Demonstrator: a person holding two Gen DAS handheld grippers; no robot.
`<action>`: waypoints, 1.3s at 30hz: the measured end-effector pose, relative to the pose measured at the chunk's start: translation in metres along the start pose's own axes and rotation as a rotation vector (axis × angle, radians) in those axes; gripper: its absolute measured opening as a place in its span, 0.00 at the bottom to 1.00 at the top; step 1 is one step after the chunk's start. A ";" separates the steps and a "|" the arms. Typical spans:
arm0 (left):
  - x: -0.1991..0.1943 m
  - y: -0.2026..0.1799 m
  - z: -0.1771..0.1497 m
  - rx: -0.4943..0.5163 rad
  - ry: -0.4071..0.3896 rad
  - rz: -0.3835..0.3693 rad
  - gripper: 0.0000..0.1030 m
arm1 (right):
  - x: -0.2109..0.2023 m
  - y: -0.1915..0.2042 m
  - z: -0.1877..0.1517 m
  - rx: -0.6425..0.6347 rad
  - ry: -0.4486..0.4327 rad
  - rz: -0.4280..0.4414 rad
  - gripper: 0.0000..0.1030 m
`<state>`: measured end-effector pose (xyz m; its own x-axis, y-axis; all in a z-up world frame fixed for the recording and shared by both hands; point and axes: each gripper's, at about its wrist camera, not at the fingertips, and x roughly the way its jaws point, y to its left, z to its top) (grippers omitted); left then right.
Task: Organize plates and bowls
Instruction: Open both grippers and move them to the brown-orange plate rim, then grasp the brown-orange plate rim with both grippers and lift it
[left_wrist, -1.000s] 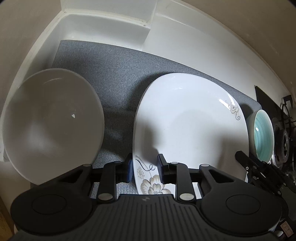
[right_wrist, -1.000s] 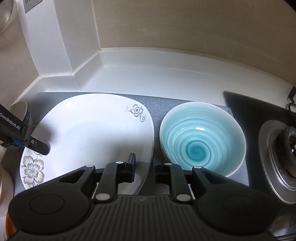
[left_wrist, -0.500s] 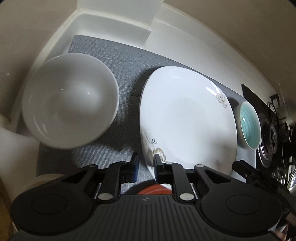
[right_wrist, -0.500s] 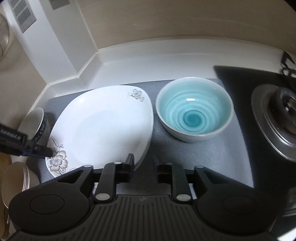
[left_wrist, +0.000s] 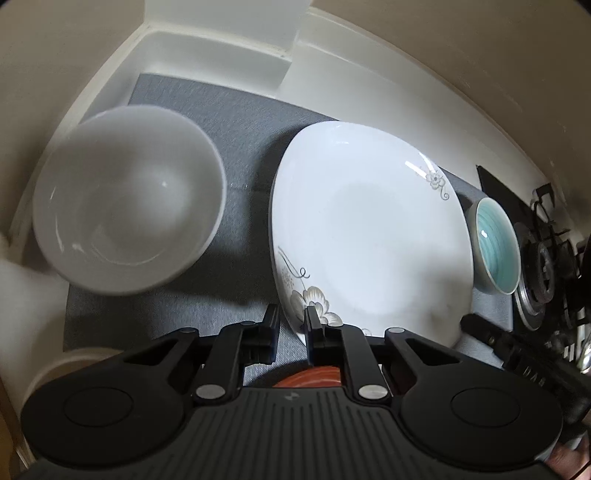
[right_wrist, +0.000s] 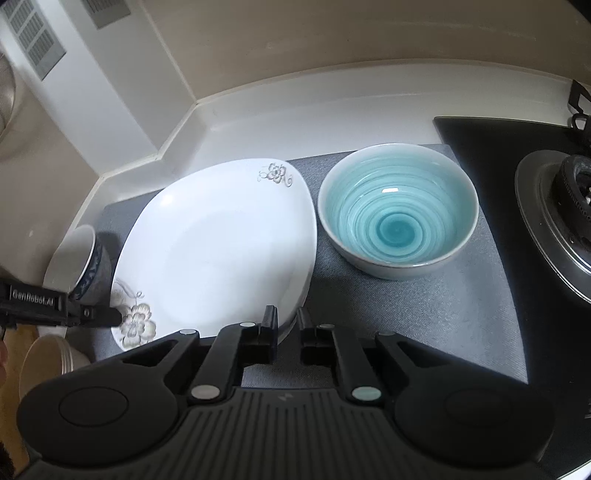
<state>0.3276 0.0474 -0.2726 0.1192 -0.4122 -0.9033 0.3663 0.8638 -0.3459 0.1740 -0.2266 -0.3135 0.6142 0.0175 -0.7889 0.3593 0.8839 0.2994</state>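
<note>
A white square plate (left_wrist: 369, 232) with grey flower prints lies across a grey mat (left_wrist: 236, 155). My left gripper (left_wrist: 291, 319) is shut on its near-left rim by the big flower. My right gripper (right_wrist: 287, 321) is closing its jaws on the plate's (right_wrist: 218, 251) near-right rim, one finger over the rim and one beside it. A teal bowl (right_wrist: 397, 221) stands upright on the mat to the right of the plate. A white bowl (left_wrist: 129, 199) sits left of the plate; its outside has a blue pattern (right_wrist: 94, 264).
A gas hob with a burner (right_wrist: 561, 210) borders the mat on the right. White counter and upstand (right_wrist: 332, 110) run behind. A beige stack of dishes (right_wrist: 48, 356) sits at the near left. Something orange-red (left_wrist: 314, 376) shows under the left gripper.
Both views have drawn back from the dishes. The left jaws narrowed onto the plate's rim. The right jaws widened, then closed on the rim, and that view rolled.
</note>
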 end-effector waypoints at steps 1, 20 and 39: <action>-0.002 0.003 0.000 -0.015 0.006 -0.015 0.15 | 0.000 0.000 -0.001 0.001 0.007 0.005 0.11; -0.001 0.005 -0.005 -0.054 0.014 -0.044 0.18 | 0.006 0.001 -0.008 0.059 -0.004 0.037 0.21; -0.023 -0.007 -0.054 0.020 0.088 -0.049 0.32 | 0.007 0.035 -0.075 -0.111 0.211 0.057 0.05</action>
<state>0.2725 0.0666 -0.2635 0.0197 -0.4259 -0.9045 0.3879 0.8371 -0.3857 0.1379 -0.1609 -0.3485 0.4667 0.1557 -0.8706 0.2421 0.9243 0.2951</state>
